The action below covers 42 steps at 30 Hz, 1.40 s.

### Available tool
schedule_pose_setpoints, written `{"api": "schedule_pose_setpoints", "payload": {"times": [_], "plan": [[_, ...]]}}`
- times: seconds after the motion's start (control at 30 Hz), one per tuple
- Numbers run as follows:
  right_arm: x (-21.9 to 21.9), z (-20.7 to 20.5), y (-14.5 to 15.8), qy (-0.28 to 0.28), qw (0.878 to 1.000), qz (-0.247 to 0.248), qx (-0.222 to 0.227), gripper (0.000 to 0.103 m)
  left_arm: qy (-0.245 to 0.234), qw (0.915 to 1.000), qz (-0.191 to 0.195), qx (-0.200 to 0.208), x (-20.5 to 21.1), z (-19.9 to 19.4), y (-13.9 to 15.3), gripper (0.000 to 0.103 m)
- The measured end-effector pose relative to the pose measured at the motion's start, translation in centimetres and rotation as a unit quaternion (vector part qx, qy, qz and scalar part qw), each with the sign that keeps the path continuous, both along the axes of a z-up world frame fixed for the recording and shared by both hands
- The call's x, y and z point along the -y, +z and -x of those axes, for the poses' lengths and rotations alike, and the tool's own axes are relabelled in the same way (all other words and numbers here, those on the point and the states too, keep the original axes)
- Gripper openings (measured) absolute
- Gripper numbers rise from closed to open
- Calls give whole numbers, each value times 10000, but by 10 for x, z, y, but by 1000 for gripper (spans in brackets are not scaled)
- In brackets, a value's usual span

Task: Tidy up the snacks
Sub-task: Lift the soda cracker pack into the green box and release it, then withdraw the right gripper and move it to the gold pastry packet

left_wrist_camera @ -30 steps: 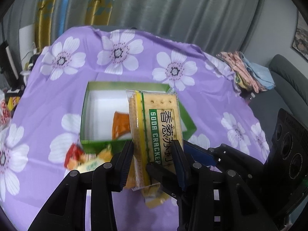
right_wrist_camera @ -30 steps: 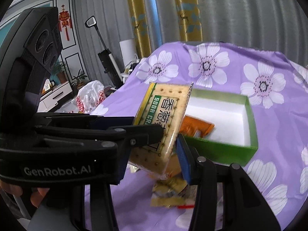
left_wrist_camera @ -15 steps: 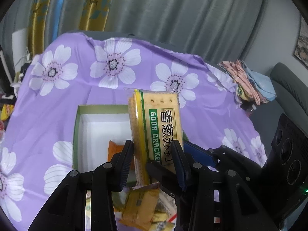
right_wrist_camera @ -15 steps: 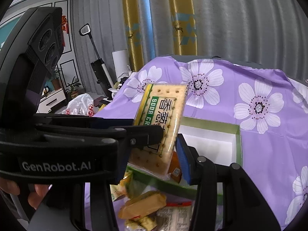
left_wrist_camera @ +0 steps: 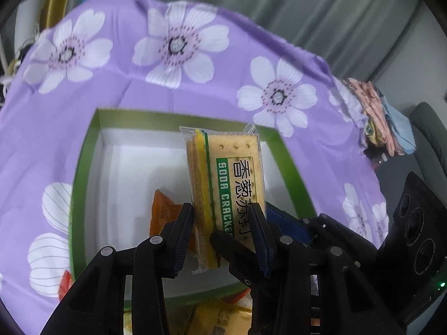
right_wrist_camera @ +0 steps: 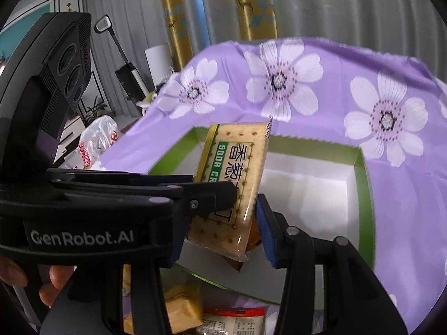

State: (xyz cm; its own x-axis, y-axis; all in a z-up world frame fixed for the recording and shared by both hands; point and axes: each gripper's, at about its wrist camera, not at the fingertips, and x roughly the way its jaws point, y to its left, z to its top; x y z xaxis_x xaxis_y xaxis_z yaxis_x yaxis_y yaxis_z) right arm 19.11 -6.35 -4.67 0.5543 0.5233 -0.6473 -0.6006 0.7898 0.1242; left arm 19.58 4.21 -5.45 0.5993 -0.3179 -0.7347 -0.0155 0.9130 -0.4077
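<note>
A soda cracker packet (left_wrist_camera: 234, 184) (right_wrist_camera: 237, 178) stands upright over a green box with a white inside (left_wrist_camera: 83, 167) (right_wrist_camera: 363, 195). My left gripper (left_wrist_camera: 220, 237) is shut on the packet's lower part. My right gripper (right_wrist_camera: 220, 231) is shut on the same packet, and one of its black fingers (left_wrist_camera: 232, 248) crosses the packet's face in the left wrist view. An orange snack packet (left_wrist_camera: 164, 209) lies in the box, partly hidden by the fingers. Several loose snack packets (left_wrist_camera: 218, 315) (right_wrist_camera: 181, 310) lie on the cloth in front of the box.
A purple cloth with white flowers (left_wrist_camera: 173, 89) (right_wrist_camera: 391, 223) covers the table. Folded clothes (left_wrist_camera: 382, 111) sit at its far right edge beside a grey sofa (left_wrist_camera: 430, 128). A plastic bag (right_wrist_camera: 97, 136) and a stick vacuum (right_wrist_camera: 125, 67) stand beyond the left edge. A person's hand (right_wrist_camera: 53, 279) holds the left gripper.
Both grippers have carried the cracker packet forward and down, from the cloth in front of the box to over its white inside. The loose snacks have slid to the bottom edge of both views.
</note>
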Motion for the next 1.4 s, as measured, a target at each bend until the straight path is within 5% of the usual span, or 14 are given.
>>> {"api": "schedule_pose_setpoints", "payload": {"times": [0.23,0.5,0.73,1.0,1.1,1.4], "plan": [[-6,-14,-21,-59,9992,182,-345,49,75,9993,-4,-365,0,-11,-23,41],[1,-7,-12,-160,9996,167,-177,63,101,9992,66,-371,-3,-8,-16,41],[32,9,7,-397,9992,60,-2,70,257,9994,5,-229,-14,12,4,75],[79,47,32,-811,9964,-99,218,79,348,9992,-88,-195,-21,47,19,79],[91,61,33,-901,9956,-88,219,80,352,9992,-103,-154,-21,63,21,88],[121,103,27,-1021,9947,-58,85,88,368,9991,-111,-194,-20,116,15,89]]}}
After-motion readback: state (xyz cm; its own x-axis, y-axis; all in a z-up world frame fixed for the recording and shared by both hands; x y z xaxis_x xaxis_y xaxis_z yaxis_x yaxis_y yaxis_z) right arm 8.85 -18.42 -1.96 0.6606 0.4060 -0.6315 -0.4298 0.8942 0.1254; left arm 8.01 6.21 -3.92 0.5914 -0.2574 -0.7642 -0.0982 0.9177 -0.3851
